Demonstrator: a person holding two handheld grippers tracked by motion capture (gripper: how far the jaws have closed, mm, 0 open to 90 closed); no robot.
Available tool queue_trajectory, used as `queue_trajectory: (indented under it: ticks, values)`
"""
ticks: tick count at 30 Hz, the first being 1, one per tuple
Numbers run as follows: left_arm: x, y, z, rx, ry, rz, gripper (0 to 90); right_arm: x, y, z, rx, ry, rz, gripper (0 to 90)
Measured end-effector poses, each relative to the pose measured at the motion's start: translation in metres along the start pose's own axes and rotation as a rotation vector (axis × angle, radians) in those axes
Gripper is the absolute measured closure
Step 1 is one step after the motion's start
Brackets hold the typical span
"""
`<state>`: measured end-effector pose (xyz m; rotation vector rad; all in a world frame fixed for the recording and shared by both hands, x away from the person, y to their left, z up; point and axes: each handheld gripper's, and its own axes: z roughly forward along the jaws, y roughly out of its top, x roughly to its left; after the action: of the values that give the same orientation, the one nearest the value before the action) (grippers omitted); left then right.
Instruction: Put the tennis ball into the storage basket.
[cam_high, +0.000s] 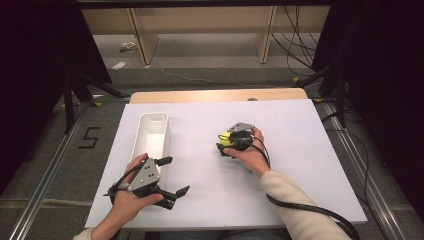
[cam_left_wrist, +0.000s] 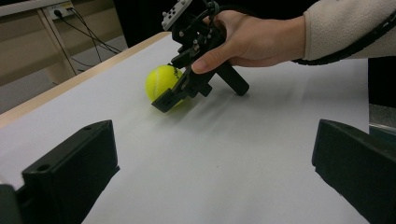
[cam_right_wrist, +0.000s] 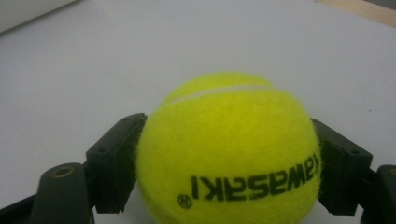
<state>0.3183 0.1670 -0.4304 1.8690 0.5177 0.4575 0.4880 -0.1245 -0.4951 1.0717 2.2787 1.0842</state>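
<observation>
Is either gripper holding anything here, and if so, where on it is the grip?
The right gripper clamps the yellow tennis ball across its middle, one jaw on each opposite side. The left gripper is open and holds nothing.

Open passage: bare white-covered bench (cam_high: 210, 195) between the left tool (cam_high: 172, 176) and the right tool (cam_high: 226, 145), nothing standing in it. Obstacles: long white plastic tray (cam_high: 161, 131) beside the left tool; round yellow felt tennis ball (cam_high: 227, 139) filling the right tool's jaws.
</observation>
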Motion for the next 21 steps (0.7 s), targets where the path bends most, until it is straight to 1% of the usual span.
queue_trajectory:
  ticks: [2,6,9,21]
  values:
    - [0.0,0.0,0.0,0.0,0.0,0.0,0.0,-0.0006,-0.0002,0.0002,0.001,-0.01,-0.001,24.8]
    - [0.0,0.0001,-0.0001,0.0,0.0,0.0,0.0,-0.001,0.0,0.0004,-0.001,-0.007,0.003,25.4]
    - [0.0001,0.0002,-0.0003,-0.001,0.0,0.0,0.0,-0.0011,0.0,0.0005,-0.002,-0.009,-0.007,25.7]
    - [0.0,0.0003,-0.0006,-0.002,0.0,-0.001,0.0,-0.001,0.0001,0.0003,-0.004,-0.011,-0.009,26.1]
